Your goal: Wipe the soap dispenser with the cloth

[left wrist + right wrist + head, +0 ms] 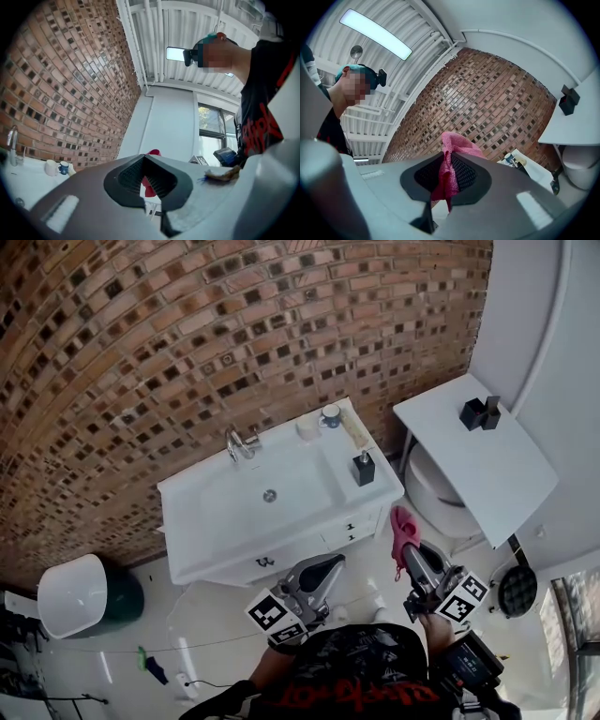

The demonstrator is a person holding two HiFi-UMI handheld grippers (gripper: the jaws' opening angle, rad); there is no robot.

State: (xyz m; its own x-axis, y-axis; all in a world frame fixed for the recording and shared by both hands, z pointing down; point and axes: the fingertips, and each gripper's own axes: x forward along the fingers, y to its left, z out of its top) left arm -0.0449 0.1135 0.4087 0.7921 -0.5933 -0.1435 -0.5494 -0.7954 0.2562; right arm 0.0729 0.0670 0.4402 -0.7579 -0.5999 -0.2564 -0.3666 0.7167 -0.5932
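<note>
The fingers of my right gripper (443, 153) are clenched on the pink cloth (457, 143), which bunches above the tips and hangs down between the pads. The fingers of my left gripper (143, 157) are pressed together with nothing in them. In the head view both grippers sit at lower centre, below the white table (192, 512). The black soap dispenser (364, 468) stands upright at the table's right end, apart from the cloth. A faucet (239, 442) rises at the table's back edge, against the brick wall (141, 352).
</note>
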